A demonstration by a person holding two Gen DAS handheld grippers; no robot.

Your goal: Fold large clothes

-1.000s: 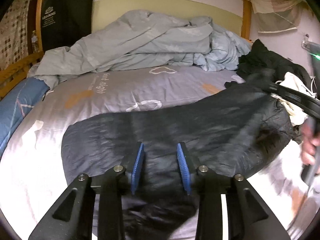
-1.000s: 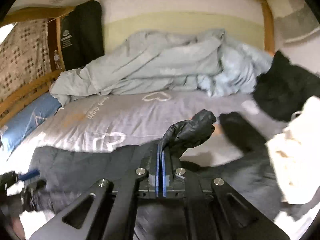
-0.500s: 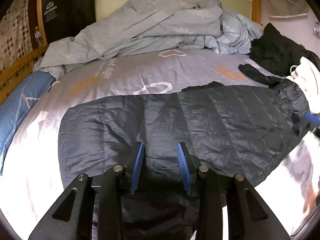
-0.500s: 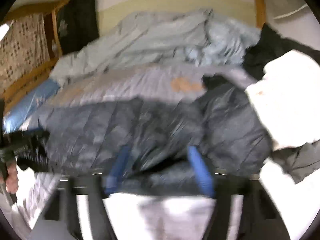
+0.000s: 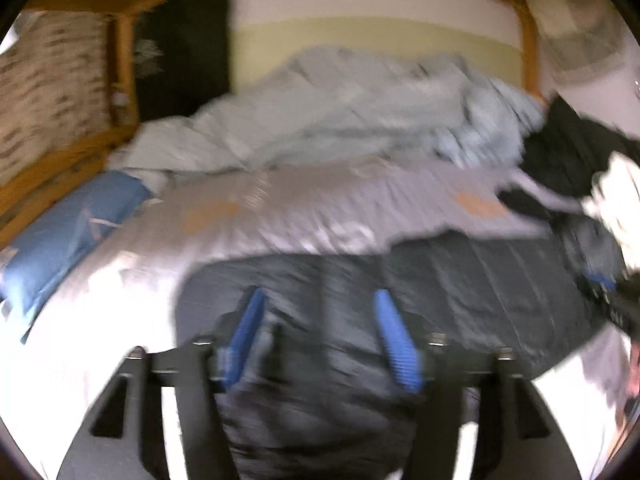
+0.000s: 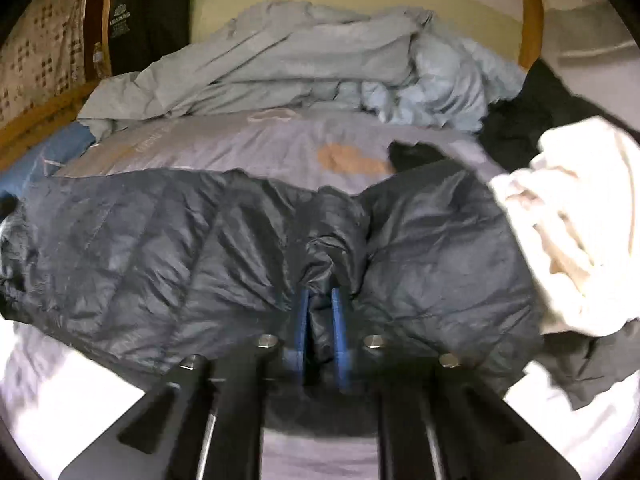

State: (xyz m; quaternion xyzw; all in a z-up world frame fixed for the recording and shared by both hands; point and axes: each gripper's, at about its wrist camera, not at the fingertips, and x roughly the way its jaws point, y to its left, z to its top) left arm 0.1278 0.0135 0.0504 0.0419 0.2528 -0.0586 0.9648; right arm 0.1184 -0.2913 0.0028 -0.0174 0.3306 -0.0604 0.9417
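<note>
Right claw has just pinched the dark jacket; left claw, blurred, has seemingly just spread apart above it.

Both wrist views low, close, facing headboard; share dark jacket.

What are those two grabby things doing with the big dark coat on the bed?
A person is folding a dark puffy jacket spread across the bed. The right gripper has just pinched shut on a bunched fold of the jacket near its middle. The left gripper has just opened its jaws and sits over the jacket's other end with nothing pinched. A cream garment lies heaped at the right, and a crumpled blue duvet sits behind.
</note>
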